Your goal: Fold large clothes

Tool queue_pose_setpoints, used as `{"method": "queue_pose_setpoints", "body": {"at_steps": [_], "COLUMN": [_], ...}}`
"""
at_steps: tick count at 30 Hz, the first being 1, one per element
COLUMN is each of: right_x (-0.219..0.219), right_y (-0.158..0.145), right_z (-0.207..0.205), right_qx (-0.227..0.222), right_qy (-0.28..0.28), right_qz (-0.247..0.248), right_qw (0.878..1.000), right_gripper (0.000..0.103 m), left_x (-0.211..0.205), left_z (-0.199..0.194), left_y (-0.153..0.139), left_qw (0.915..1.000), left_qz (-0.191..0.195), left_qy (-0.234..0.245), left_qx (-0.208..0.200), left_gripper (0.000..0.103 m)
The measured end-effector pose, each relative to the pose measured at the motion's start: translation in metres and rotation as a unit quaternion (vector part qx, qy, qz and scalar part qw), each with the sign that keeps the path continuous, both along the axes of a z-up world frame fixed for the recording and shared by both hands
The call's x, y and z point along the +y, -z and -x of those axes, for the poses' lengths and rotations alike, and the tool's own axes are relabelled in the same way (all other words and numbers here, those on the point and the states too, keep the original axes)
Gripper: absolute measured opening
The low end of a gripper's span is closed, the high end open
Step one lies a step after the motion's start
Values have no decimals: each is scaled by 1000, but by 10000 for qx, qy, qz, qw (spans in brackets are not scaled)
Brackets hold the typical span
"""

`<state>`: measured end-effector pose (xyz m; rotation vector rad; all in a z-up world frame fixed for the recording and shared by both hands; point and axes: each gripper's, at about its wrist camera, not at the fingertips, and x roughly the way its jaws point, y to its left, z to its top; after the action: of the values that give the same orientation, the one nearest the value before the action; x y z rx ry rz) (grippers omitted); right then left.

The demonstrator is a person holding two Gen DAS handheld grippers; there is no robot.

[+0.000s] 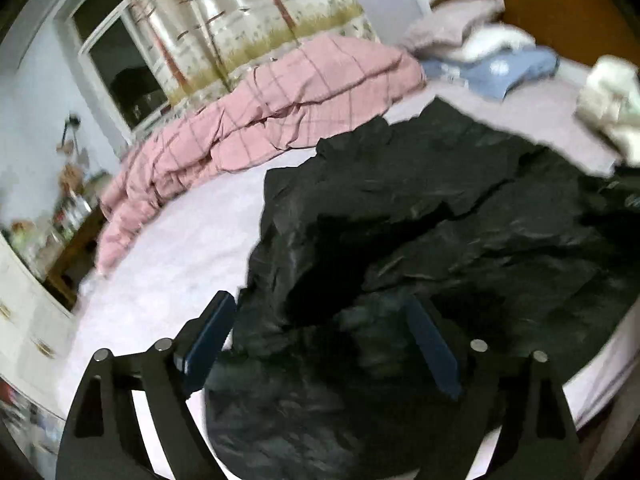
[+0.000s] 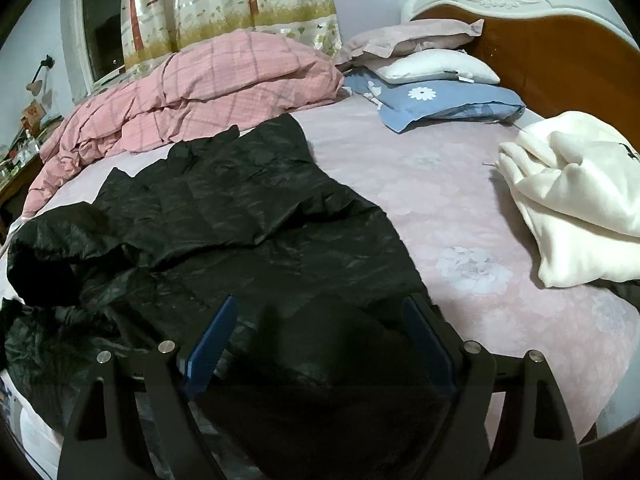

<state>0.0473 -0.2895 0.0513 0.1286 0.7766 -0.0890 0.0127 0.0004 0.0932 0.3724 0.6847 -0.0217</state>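
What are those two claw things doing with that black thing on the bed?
A person is folding a big black jacket that lies spread on the pink bed sheet, with a grabber in each hand. Both the left gripper and the right gripper are open above the near part of the jacket, gripping nothing. The jacket is still rumpled, not neatly folded. A white garment waits to the right.

cream garment (image 2: 580, 200) cropped, dresser clutter (image 1: 68, 208) blurred
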Motion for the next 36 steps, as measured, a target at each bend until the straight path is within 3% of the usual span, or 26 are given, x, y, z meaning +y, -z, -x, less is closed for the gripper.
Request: {"method": "queue_pose_setpoints", "body": {"at_steps": [3,5,9,15,16,17,18,20,21,24,28,30,32,34,36], "right_x": [5,11,20,30,31,31,30,28,27,24,23,23,23,24,23], "right_y": [3,4,6,7,7,6,7,10,11,14,14,14,15,14,11], "right_z": [-2,-3,-4,-4,-4,-4,-4,-6,-7,-8,-8,-8,-8,-8,-6], "right_qx": [42,63,89,124,116,108,104,148,181,218,191,204,217,218,188], "right_qy": [-107,-185,-276,-363,-365,-356,-346,-312,-298,-259,-262,-282,-300,-311,-328], "right_qz": [-125,-114,-36,28,65,96,105,82,65,41,68,36,32,49,29], "right_qw": [9999,9997,9996,9993,9992,9993,9993,9994,9994,9994,9995,9994,9993,9993,9993], "right_gripper": [86,86,86,86,86,86,86,86,86,86,86,86,86,86,86], "left_x": [24,42,51,62,65,65,64,59,56,38,12,5,3,8,13], "left_z": [9,10,-2,-61,-70,-80,-85,-93,-95,-75,-35,-21,-8,3,9], "left_y": [-2,1,19,56,61,63,61,50,43,10,-2,13,31,43,49], "left_qw": [9966,9936,9939,9936,9916,9902,9910,9943,9947,9880,9646,9555,9572,9657,9757], "left_qz": [759,974,902,501,453,448,472,232,-55,-1029,-2217,-2729,-2831,-2570,-2155], "left_qy": [-315,-579,-624,-828,-941,-985,-906,-811,-917,-982,-835,-679,-412,-352,-321], "left_qx": [-33,-44,108,584,767,881,860,649,454,-597,-1159,-894,-437,-67,232], "left_gripper": [89,89,89,89,83,64,53,16,15,15,21,35,44,51,69]}}
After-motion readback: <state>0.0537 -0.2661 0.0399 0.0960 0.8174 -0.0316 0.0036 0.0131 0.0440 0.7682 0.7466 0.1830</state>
